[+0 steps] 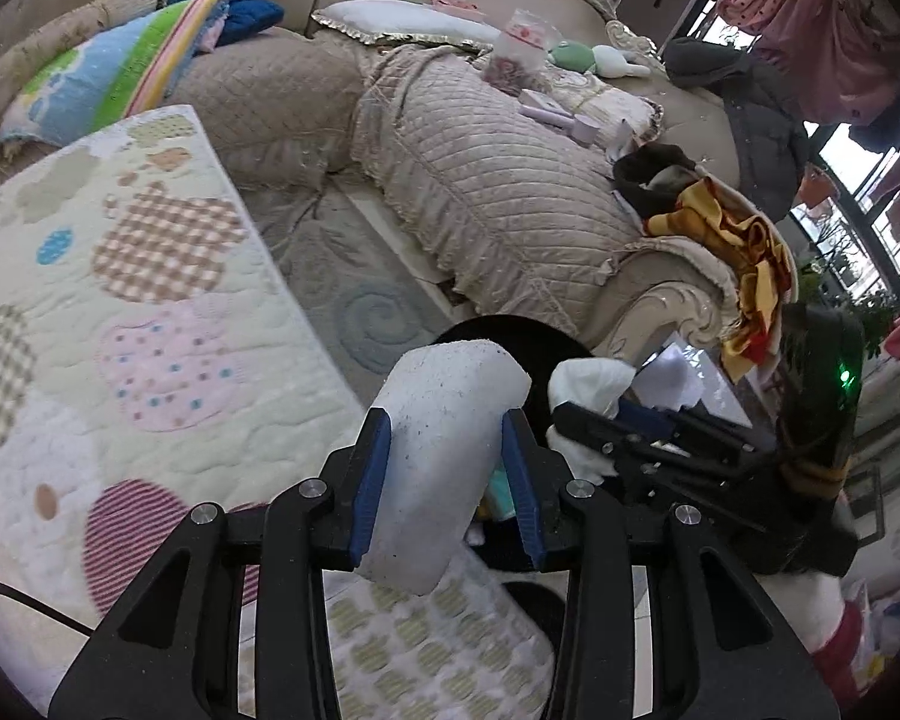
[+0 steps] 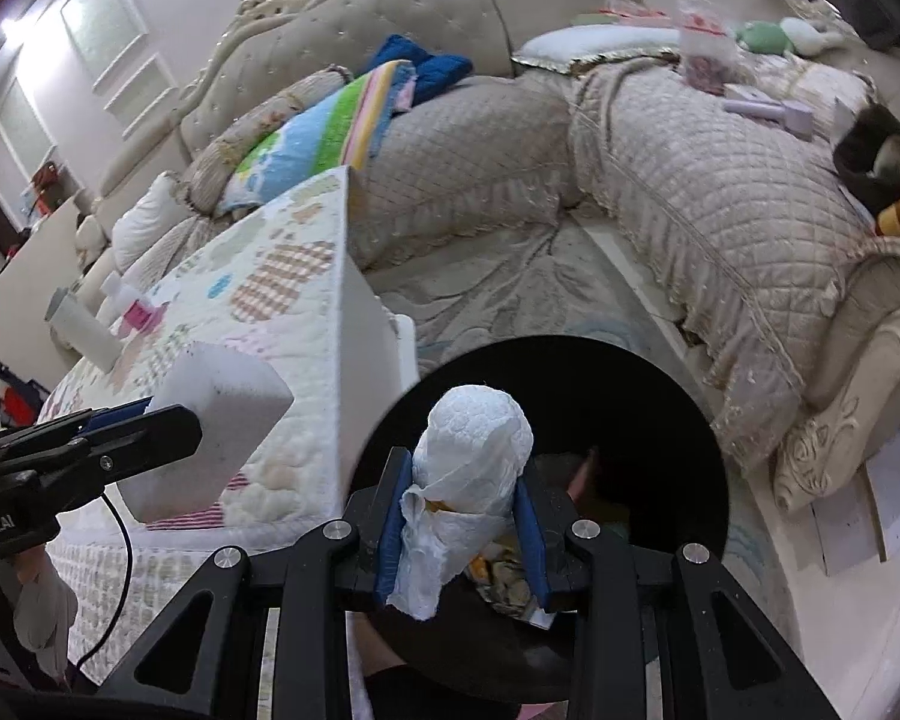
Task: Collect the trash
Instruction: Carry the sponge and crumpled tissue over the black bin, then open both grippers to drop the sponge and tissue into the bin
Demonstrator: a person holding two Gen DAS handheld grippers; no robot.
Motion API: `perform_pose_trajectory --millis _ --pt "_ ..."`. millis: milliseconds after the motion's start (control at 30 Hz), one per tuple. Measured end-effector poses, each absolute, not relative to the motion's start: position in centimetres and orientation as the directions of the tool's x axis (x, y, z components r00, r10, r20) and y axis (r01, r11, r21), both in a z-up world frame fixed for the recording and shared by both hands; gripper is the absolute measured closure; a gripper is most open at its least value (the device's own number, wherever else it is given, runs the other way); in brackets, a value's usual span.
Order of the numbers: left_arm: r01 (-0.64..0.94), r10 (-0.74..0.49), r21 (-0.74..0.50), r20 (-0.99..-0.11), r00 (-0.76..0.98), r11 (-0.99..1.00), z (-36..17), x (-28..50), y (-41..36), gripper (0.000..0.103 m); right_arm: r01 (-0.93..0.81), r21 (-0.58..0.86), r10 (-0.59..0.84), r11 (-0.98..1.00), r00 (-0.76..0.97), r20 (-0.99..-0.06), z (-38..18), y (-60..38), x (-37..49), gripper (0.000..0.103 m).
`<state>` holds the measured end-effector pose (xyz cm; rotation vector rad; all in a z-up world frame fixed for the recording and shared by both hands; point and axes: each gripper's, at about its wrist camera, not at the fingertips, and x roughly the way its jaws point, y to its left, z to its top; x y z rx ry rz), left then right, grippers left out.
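Trash in both grips: white foam block [image 1: 444,456] clamped by left gripper [image 1: 447,480], crumpled white tissue wad [image 2: 471,480] pinched tight in right gripper [image 2: 462,531], directly over round black bin [image 2: 630,396] on floor beside quilt-covered table [image 2: 282,312]. Foam block seemingly nearer table edge than bin mouth; early release likely to drop it on quilt or patterned rug [image 1: 354,300]. Limp tissue tail liable to catch a pad.

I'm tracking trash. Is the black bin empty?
Not empty: wrappers and scraps lie inside the black bin, below the crumpled tissue.
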<state>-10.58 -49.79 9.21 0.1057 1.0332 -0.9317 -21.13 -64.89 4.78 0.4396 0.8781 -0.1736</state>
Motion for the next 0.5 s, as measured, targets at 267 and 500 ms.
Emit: perform_pose_trajectory --millis 267,500 --pt "0.71 -0.663 -0.389 -0.735 0.145 0.587 9.2 -10.0 -50.6 0.049 0.385 0.307 -0.002 0.87 0.626 -0.779 4.0 -66.6 -22.0 0.058" --pt "0.708 -0.669 -0.393 -0.728 0.149 0.586 9.5 -10.3 -50.0 0.041 0.395 0.296 -0.024 0.869 0.633 -0.774 4.6 -66.4 -22.7 0.058"
